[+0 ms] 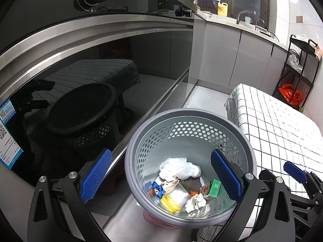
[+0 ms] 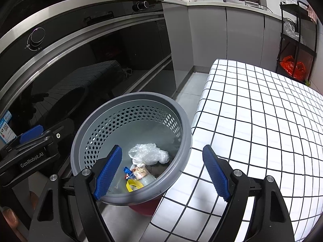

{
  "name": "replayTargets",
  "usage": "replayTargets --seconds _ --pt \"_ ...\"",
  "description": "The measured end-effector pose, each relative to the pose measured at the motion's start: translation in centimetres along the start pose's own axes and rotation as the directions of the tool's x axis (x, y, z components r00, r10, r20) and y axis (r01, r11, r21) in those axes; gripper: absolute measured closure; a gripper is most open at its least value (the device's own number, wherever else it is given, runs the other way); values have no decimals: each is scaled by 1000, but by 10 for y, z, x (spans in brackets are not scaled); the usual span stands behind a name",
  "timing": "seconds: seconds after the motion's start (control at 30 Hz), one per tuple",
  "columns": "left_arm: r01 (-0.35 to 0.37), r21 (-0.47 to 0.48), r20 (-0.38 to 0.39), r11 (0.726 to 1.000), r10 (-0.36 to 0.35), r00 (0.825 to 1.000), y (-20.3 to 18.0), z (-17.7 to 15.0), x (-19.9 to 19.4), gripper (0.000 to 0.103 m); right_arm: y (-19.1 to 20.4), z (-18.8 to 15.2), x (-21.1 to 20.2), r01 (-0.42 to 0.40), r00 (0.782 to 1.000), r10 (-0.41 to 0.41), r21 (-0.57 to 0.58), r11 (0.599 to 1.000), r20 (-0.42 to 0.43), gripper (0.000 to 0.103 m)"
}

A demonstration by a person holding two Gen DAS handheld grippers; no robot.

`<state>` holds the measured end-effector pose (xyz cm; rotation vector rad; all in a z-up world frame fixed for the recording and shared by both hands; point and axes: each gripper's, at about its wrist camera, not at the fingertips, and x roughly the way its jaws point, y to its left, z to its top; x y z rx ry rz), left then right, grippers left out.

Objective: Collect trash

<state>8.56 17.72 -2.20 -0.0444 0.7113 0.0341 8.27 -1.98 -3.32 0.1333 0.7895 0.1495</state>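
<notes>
The grey perforated waste basket [image 1: 189, 133] stands on the floor between the dark glass oven front [image 1: 101, 80] and the surface draped in a white black-grid cloth [image 2: 262, 121], its rim just beside the cloth's edge. Inside the basket lie a crumpled clear plastic bag [image 1: 178, 168], a green carton [image 1: 212, 188], a wad of white paper [image 1: 196, 201], a yellow lid [image 1: 169, 202] on a clear container, and a blue scrap [image 1: 156, 187].

The left claw [image 1: 161, 178] hangs above the basket with its blue pads wide apart and nothing between them; one pad sits over the basket's rim, the other over the oven side. The right claw [image 2: 162, 173] is also spread wide and empty, straddling the basket's rim nearest the cloth, one pad over the basket's interior and the other over the cloth. In the right wrist view the left claw's body shows at the basket's oven side.
</notes>
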Motion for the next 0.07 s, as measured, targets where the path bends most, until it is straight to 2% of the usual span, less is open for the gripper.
replayTargets --seconds 0.07 --pt "1 2 -2 1000 -1 1000 0 0 0 6 0 0 0 -2 1000 2 1 1000 0 25"
